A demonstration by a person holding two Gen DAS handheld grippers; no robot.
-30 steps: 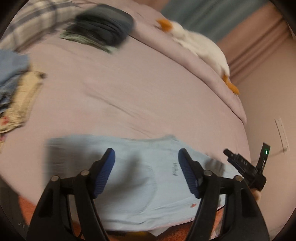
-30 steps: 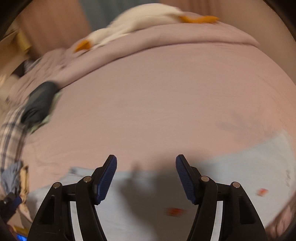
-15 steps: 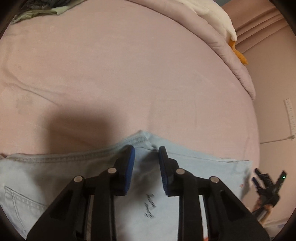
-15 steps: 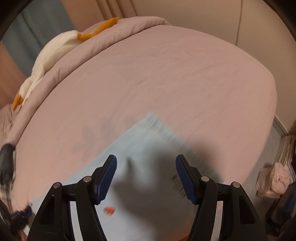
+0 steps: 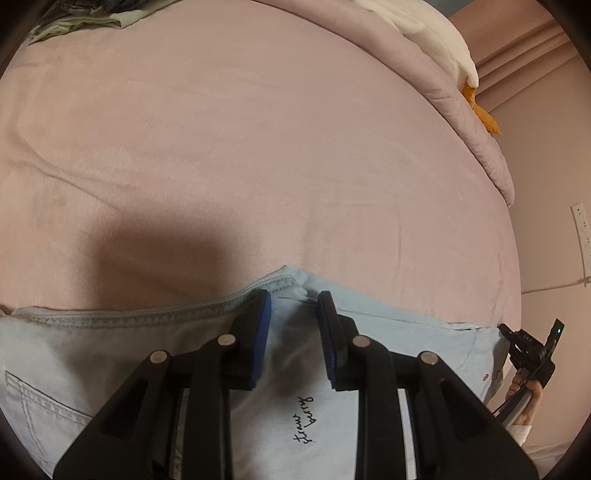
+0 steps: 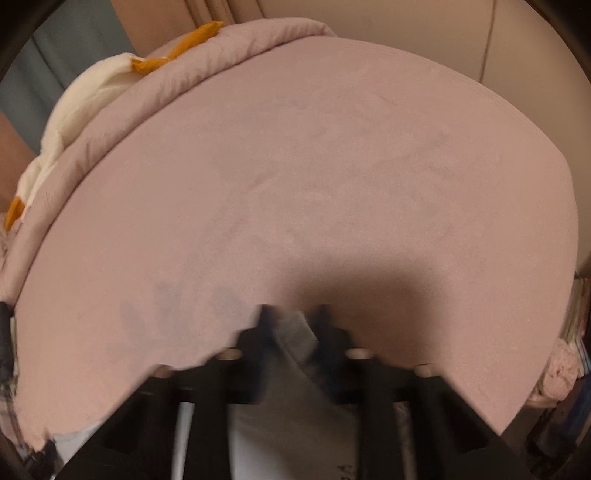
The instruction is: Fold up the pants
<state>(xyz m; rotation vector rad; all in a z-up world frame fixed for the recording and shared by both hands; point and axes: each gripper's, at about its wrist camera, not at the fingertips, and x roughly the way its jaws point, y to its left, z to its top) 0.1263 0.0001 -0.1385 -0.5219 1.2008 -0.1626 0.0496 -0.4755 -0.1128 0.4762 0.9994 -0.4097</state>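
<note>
While my left gripper (image 5: 293, 308) pinches the stitched hem of pale denim pants (image 5: 110, 354), my blurred right gripper (image 6: 291, 325) clamps their cloth on the soft pink bed (image 5: 258, 147).

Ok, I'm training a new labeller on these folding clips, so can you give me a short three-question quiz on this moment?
1. True or false: the left gripper is closed on the far edge of the light blue pants.
2. What lies on the rolled duvet at the far side of the bed?
A. A white plush toy with orange parts
B. A laptop
C. A pair of shoes
3. Fill in: handwritten black lettering sits on the ____.

Key:
1. True; the fabric bunches up between its fingers.
2. A, the plush toy.
3. Pants; the lettering shows in the left wrist view.
</note>
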